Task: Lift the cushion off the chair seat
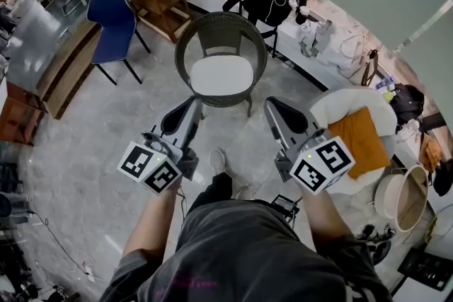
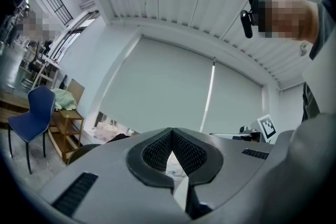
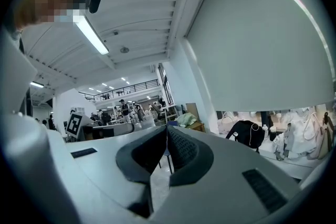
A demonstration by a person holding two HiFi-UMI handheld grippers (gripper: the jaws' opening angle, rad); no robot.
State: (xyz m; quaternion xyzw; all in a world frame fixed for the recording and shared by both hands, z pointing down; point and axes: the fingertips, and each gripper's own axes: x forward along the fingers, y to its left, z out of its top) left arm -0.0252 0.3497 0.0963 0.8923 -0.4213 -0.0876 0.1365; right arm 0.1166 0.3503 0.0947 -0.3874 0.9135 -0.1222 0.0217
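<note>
Here we held the left claw and right claw closed and empty, short of the chair, mid-approach, judging they next needed to open onto the cushion.

Left gripper, right gripper: grey tapered shells, black ribbed pads. Black-and-white marker cube on each. Wearing dark grey short-sleeved T-shirt, black trouser leg, pale shoe.

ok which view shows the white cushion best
The head view: the cushion lies uncovered on the chair seat. The left gripper view shows only a pale sliver between its jaws, maybe the cushion. The right gripper view shows none of it.
</note>
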